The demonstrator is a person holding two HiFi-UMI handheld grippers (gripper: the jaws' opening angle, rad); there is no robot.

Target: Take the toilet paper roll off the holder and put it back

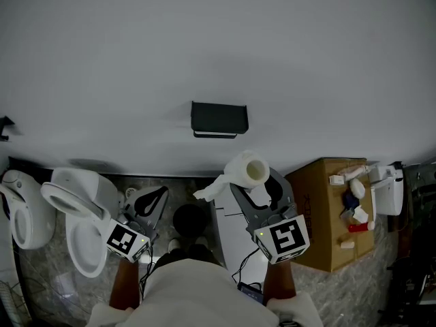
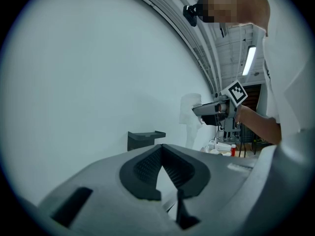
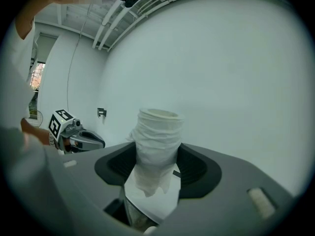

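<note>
The black holder (image 1: 219,119) hangs bare on the white wall; it also shows in the left gripper view as a small dark shelf (image 2: 145,138). My right gripper (image 1: 257,180) is below and right of it, shut on the white toilet paper roll (image 1: 248,168), whose loose tail hangs to the left. In the right gripper view the roll (image 3: 156,136) stands upright between the pads of the right gripper (image 3: 156,154). My left gripper (image 1: 150,206) is low at the left, away from the holder, its tips together on nothing (image 2: 161,149).
A white toilet (image 1: 76,213) stands at the lower left. At the right a cardboard box (image 1: 327,213) carries several small items, with a white unit (image 1: 388,189) beside it. A dark round object (image 1: 191,218) and a white panel (image 1: 231,240) lie below the grippers.
</note>
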